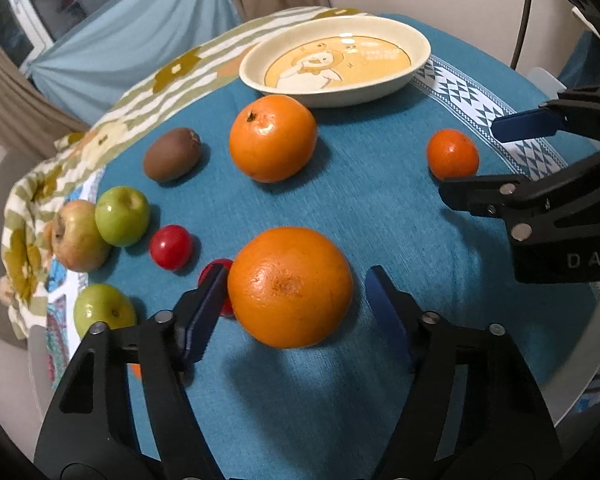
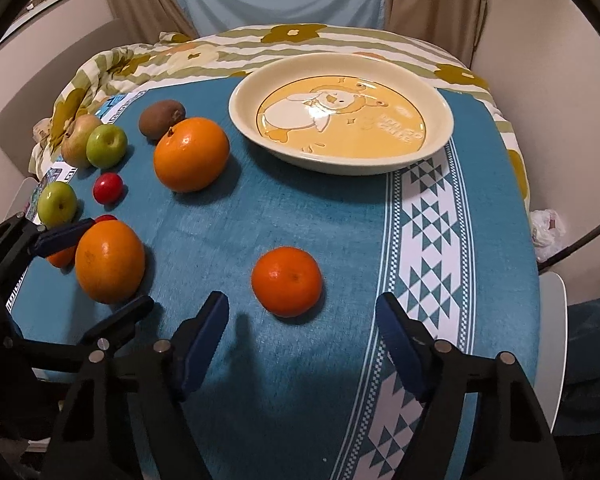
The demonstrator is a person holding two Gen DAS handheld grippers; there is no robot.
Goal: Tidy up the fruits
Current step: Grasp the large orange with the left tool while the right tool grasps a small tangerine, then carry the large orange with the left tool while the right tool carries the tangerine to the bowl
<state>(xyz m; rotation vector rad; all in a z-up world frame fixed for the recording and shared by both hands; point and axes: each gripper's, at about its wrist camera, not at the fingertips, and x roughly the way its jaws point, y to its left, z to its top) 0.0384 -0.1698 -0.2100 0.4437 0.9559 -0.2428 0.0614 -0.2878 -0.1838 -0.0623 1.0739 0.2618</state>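
Teal cloth (image 2: 300,216) under me, fruit scattered, the empty bowl (image 2: 436,92) waiting at the back. My left gripper (image 1: 296,300) straddles the near orange (image 1: 290,286), pads not yet touching; my right gripper (image 2: 304,320) hangs open just short of the tangerine (image 2: 287,281).

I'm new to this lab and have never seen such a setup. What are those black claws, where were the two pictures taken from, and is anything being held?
Each black claw is a hand-held gripper with two blue-padded fingers; a person carries one in each hand. A camera on each looks forward along its fingers.

The left camera shows the left hand-held gripper straddling a big orange; the pads do not visibly press it, so it is not held. The right camera shows the right hand-held gripper open just short of a mandarin.

On the teal cloth also lie an empty bowl, another orange, a kiwi, apples and small red fruits.
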